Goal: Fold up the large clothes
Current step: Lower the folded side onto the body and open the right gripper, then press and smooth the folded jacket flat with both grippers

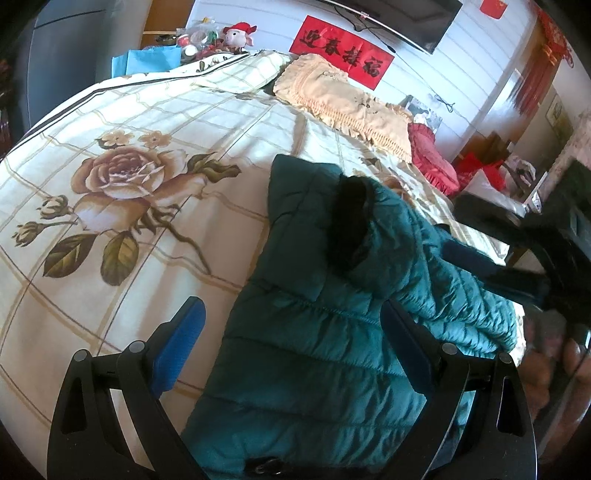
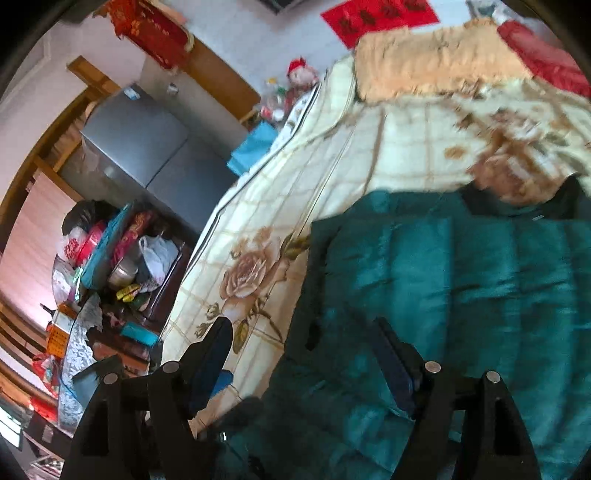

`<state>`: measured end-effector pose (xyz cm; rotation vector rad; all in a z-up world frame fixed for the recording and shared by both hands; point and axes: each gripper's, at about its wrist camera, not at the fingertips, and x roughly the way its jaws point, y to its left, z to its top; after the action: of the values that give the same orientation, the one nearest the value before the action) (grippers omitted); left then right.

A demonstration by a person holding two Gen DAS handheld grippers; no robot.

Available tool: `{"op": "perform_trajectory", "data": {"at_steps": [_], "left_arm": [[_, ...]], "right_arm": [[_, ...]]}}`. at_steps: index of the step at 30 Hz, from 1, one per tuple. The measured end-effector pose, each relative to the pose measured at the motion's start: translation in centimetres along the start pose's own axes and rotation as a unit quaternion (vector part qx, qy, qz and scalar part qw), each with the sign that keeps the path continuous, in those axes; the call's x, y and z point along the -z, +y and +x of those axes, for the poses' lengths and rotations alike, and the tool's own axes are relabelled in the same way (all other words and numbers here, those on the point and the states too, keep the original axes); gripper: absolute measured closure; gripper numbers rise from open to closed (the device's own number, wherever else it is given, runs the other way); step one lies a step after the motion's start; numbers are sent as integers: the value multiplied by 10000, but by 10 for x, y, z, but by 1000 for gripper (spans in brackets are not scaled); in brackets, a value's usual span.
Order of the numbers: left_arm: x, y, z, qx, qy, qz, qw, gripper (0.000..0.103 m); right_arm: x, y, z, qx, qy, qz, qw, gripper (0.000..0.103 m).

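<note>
A teal quilted puffer jacket (image 1: pixel 325 295) with a black fur trim (image 1: pixel 351 221) lies on the floral bedspread (image 1: pixel 129 177). My left gripper (image 1: pixel 291 328) is open, its blue pads wide apart above the jacket's lower part, holding nothing. In the left wrist view my right gripper (image 1: pixel 517 273) appears at the right edge, over the jacket's far side. In the right wrist view my right gripper (image 2: pixel 303 347) is open above the jacket (image 2: pixel 461 295), near its edge on the bedspread (image 2: pixel 369 166). The view is blurred.
A beige fringed pillow (image 1: pixel 343 99) and a red pillow (image 1: pixel 432 158) lie at the bed's head. A grey fridge (image 2: pixel 147 147) and a cluttered table (image 2: pixel 110 266) stand beside the bed. A plush toy (image 1: pixel 240 35) sits at the far corner.
</note>
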<state>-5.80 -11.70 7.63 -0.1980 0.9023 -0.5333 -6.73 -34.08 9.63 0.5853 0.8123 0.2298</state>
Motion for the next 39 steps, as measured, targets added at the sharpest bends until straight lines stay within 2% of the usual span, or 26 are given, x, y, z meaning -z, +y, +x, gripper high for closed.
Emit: {"op": "perform_trajectory", "data": {"at_steps": [6,14,17,19,20,21,22,24,26,29,31,33,39], "left_arm": [[-17,-23,14,1,48,76,10000,7],[-39,-67,48,-130,-79,569,9983,7],[-41,-80,68,-228,146,802,9964,7],[-41,-84,79,-71,318,816,9961,8],[-40,-85,82,7,359,782,9963,17],[-40,-87,85,68,396,767,9962,31],[-38,-90,87,35,418,820,9957,37],[-36,-98,88,-6,422,1048,9936,74],[-35,-104,84,-26,391,1227,9917,88],[-41,-106,68,-84,162,1317,9911,91],[-46,-101,59,-87,25,1269,9919,92],[-49,-93,55,-186,-27,1232,9922,92],[-34,-68,76,-387,282,1058,9932,91]], "right_arm": [[15,-34,-80,754,-244,-86,9968,28],[45,-98,-169,1340,-563,213,9891,28],[53,-120,-194,1628,-661,297,9840,28],[57,-132,-204,1776,-696,379,9809,28],[59,-138,-209,1809,-727,431,9799,28],[61,-143,-213,1829,-753,480,9791,28],[63,-147,-215,1853,-760,507,9784,28],[66,-153,-216,1984,-754,525,9758,28],[67,-157,-216,2169,-770,539,9717,28],[65,-159,-213,2398,-837,514,9658,29],[61,-155,-207,2524,-863,412,9629,38],[54,-149,-196,2592,-815,287,9620,41],[39,-135,-145,2593,-581,-28,9640,41]]}}
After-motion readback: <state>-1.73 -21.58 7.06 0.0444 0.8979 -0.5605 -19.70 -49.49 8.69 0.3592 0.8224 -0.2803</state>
